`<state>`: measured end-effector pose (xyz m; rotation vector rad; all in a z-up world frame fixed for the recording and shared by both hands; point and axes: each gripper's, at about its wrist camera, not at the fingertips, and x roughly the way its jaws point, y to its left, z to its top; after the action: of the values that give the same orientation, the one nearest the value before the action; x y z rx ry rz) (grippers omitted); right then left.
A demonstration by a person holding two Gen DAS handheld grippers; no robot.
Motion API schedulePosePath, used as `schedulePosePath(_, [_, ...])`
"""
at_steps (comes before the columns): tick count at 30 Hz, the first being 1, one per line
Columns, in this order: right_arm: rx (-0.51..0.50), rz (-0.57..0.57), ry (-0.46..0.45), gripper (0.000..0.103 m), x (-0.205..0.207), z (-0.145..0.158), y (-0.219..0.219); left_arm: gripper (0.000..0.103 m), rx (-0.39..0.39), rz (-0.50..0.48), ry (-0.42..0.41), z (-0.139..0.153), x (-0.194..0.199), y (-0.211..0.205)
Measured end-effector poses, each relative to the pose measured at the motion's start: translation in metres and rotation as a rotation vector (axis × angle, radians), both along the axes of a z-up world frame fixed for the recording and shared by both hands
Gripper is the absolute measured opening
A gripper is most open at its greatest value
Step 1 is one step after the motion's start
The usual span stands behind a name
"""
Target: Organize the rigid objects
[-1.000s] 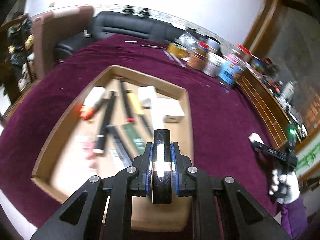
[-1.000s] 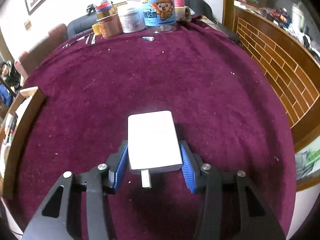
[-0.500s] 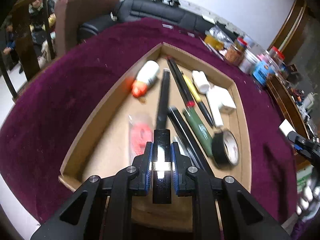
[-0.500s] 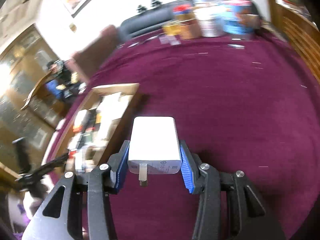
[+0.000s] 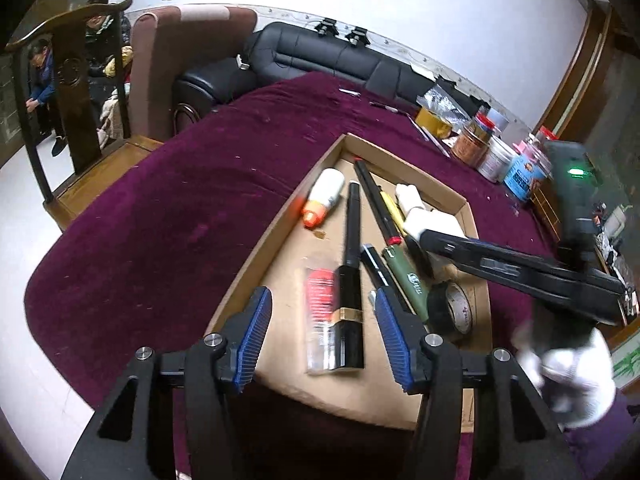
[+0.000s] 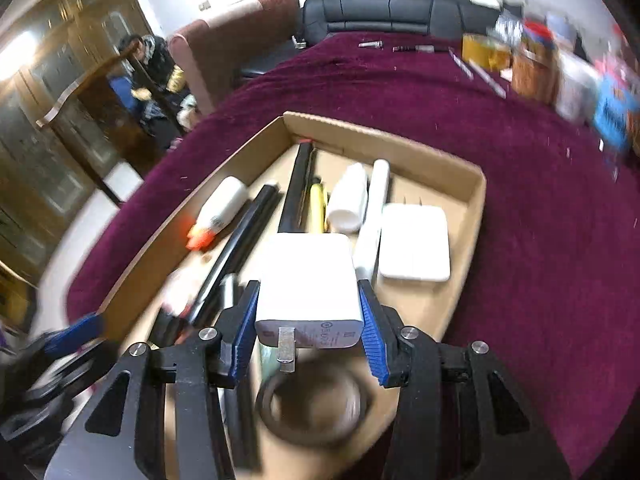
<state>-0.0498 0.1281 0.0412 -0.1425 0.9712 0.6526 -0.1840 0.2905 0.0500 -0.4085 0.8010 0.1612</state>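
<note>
The right gripper (image 6: 308,320) was clamped on a white charger (image 6: 308,276), both blue pads pressed against its sides and the metal prong pointing back toward the camera. It hung above the near half of the cardboard tray (image 6: 478,200), over a roll of black tape (image 6: 314,404) and beside a flat white block (image 6: 414,242) lying against the tray's right wall.

The left gripper (image 5: 322,326) stood spread wide and held nothing. A black tube with a gold band (image 5: 348,300) lay flat on the tray floor between its fingers, clear of both pads and partly over a red-labelled packet (image 5: 320,304).

Recommended procedure for the placement step (a judgement from the layout only):

1. Select bare cardboard. The clearest patch appeared to be near the flat white block, ahead of the tape roll.
2. Lower the charger with its broad face level, so that it settles flat rather than on an edge.
3. Avoid resting it on the tape roll or the white marker (image 6: 374,208); an uneven seat could let it tip.
4. Part the pads only once the charger bears on the tray floor.
5. Keep the left gripper out of the descent path, as the two tools were close together over the tray.

The glue bottle with the orange cap (image 6: 218,214) lay well to the left and posed no obstruction.
</note>
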Motion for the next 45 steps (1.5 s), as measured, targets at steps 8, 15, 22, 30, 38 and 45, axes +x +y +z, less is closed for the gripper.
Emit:
schedulePosePath(8, [-0.058, 0.008, -0.042, 0.048, -0.002, -0.006, -0.002, 0.062, 0.040, 0.032, -0.013, 0.000, -0.003, 0.006])
schedulePosePath(15, [0.050, -0.137, -0.226, 0.064, -0.036, 0.031, -0.071, 0.062, 0.060, 0.016, -0.012, 0.001, 0.000, -0.012])
schedulePosePath(22, [0.171, -0.344, -0.281, 0.070, -0.070, 0.030, -0.141, 0.065, 0.319, 0.114, -0.081, 0.026, -0.010, -0.053])
schedulePosePath(30, [0.181, -0.443, -0.238, 0.074, -0.087, 0.009, -0.174, 0.098, 0.494, 0.225, -0.175, 0.051, -0.030, -0.084])
schedulePosePath(38, [0.173, -0.417, -0.248, 0.074, -0.114, 0.010, -0.179, 0.098, 0.506, 0.159, -0.148, 0.054, -0.035, -0.106])
schedulePosePath(45, [0.175, -0.380, -0.255, 0.074, -0.135, 0.012, -0.173, 0.098, 0.506, 0.116, -0.136, 0.057, -0.044, -0.122])
